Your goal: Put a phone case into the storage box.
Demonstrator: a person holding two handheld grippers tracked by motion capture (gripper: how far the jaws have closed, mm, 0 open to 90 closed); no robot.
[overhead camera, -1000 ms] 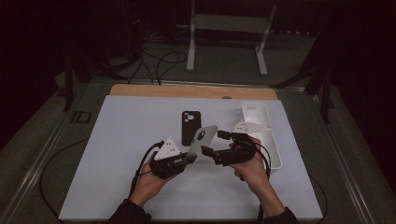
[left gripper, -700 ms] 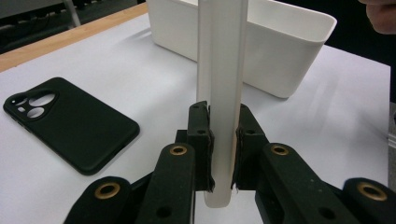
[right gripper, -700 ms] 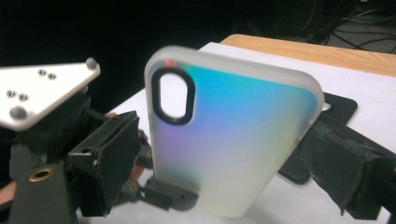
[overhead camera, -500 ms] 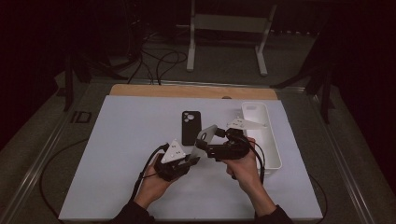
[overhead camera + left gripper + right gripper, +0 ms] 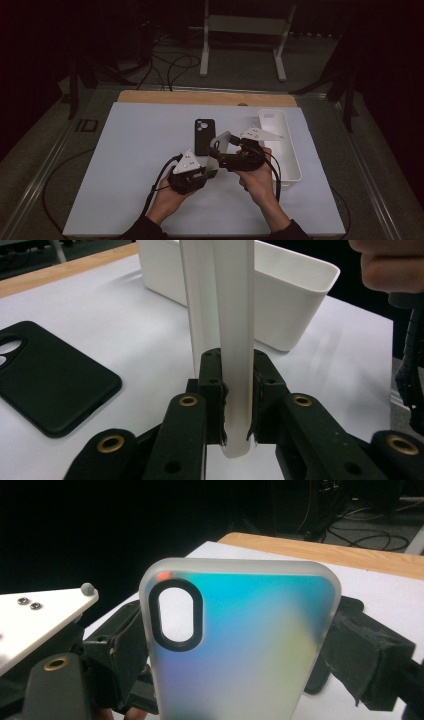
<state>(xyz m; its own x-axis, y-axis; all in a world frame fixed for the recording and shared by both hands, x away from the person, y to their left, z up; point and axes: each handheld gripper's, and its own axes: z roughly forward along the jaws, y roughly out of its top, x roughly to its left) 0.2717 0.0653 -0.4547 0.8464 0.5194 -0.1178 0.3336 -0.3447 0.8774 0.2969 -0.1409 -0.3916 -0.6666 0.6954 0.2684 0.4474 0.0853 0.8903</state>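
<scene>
High view: two claws meet near the middle of the table, and between them they hold one translucent phone case, lifted off the white surface and tilted. The left claw grips the case's lower end; the right claw holds it higher up, from the right side.

In the left gripper view the case rises edge-on straight out of the left claw, its rounded bottom edge pinched between the two black jaws, which press on it from both sides. The case stands nearly upright along the claw's own line.

In the right gripper view the same case faces the camera flat, its back frosted with a blue, green and yellow sheen, with one oval camera opening ringed in black at its upper left. The right claw closes on its two long edges, one padded jaw at each side.

Counted: two phone cases in all, the translucent one in the claws and one black phone case lying flat on the table just beyond the claws, apart from them. One white bin stands at the right of the table, close beside the right hand. One left hand holds the left claw's body.
</scene>
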